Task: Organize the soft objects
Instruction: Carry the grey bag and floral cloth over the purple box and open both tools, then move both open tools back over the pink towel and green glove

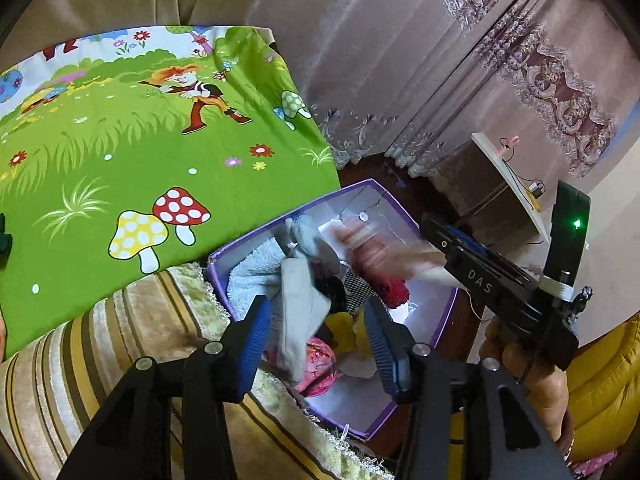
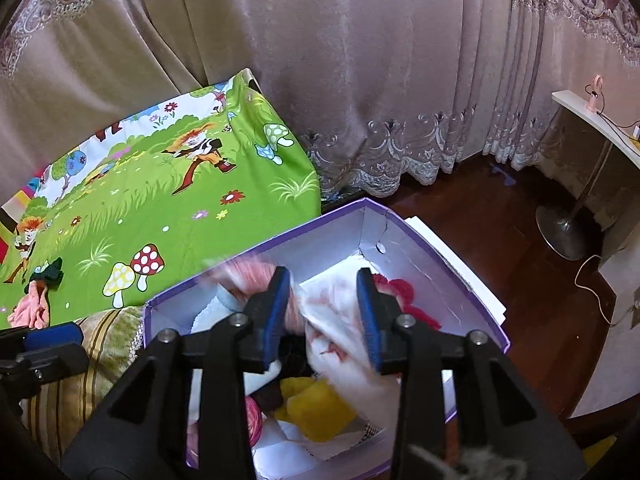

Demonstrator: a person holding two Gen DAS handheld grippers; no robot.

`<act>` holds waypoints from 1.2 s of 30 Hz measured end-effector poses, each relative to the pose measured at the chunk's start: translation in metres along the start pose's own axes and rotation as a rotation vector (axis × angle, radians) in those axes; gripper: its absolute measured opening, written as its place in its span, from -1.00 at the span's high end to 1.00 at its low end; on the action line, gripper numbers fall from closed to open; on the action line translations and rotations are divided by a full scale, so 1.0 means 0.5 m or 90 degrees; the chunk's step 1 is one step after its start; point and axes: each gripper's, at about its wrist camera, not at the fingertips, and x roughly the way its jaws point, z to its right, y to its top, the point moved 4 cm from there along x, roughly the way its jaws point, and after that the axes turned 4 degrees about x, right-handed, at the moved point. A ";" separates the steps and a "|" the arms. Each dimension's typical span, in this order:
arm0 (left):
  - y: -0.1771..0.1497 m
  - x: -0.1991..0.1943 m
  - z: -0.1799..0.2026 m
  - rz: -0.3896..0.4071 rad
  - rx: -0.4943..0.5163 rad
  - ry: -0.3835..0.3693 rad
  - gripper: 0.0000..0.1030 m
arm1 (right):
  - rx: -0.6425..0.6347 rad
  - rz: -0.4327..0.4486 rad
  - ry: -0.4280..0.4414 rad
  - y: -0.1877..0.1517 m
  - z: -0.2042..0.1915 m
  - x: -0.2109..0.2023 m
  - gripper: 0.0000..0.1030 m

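Observation:
A purple cardboard box point(image 1: 376, 188) point(image 2: 440, 248) stands open beside the bed, filled with soft items: a pale towel point(image 1: 252, 268), a red knit piece point(image 1: 394, 288) point(image 2: 400, 290), a yellow soft piece point(image 2: 316, 404) and a pink patterned one point(image 1: 318, 364). My left gripper point(image 1: 318, 320) hovers over the box, open, with a blurred grey-white sock point(image 1: 300, 304) loose between its pads. My right gripper point(image 2: 322, 304) is open above the box too, with a blurred white and pink cloth point(image 2: 340, 332) hanging between its pads. A pink garment point(image 2: 30, 308) and a dark green item point(image 2: 48, 276) lie on the bed.
The bed carries a green cartoon sheet point(image 1: 120, 140) and a striped blanket point(image 1: 120, 340). Curtains point(image 2: 360, 80) hang behind the box. On the wood floor stand a lamp base point(image 2: 560, 232) and a shelf unit point(image 2: 592, 120). A person's hand point(image 1: 532, 368) holds the right gripper.

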 end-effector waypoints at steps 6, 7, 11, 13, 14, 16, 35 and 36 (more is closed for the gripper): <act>0.000 -0.018 -0.018 0.011 -0.017 0.001 0.03 | -0.001 0.001 0.018 -0.001 -0.013 -0.008 -0.03; 0.000 -0.022 -0.022 0.015 -0.020 0.002 0.03 | -0.004 0.002 0.022 -0.001 -0.017 -0.010 -0.06; 0.001 -0.039 -0.040 0.026 -0.030 0.011 0.03 | -0.014 0.001 0.031 -0.002 -0.034 -0.014 -0.10; 0.000 -0.049 -0.055 0.034 -0.035 0.022 0.03 | -0.021 -0.001 0.037 -0.003 -0.048 -0.016 -0.11; 0.000 -0.055 -0.063 0.037 -0.039 0.028 0.03 | -0.025 -0.002 0.040 -0.004 -0.054 -0.015 -0.12; -0.001 -0.069 -0.085 0.049 -0.052 0.037 0.03 | -0.036 -0.005 0.047 -0.006 -0.073 -0.017 -0.12; -0.082 -0.212 -0.319 0.107 -0.191 0.154 -0.07 | -0.147 -0.019 0.121 -0.030 -0.264 -0.048 -0.21; -0.088 -0.219 -0.328 0.107 -0.195 0.167 -0.08 | -0.152 -0.021 0.126 -0.033 -0.274 -0.049 -0.22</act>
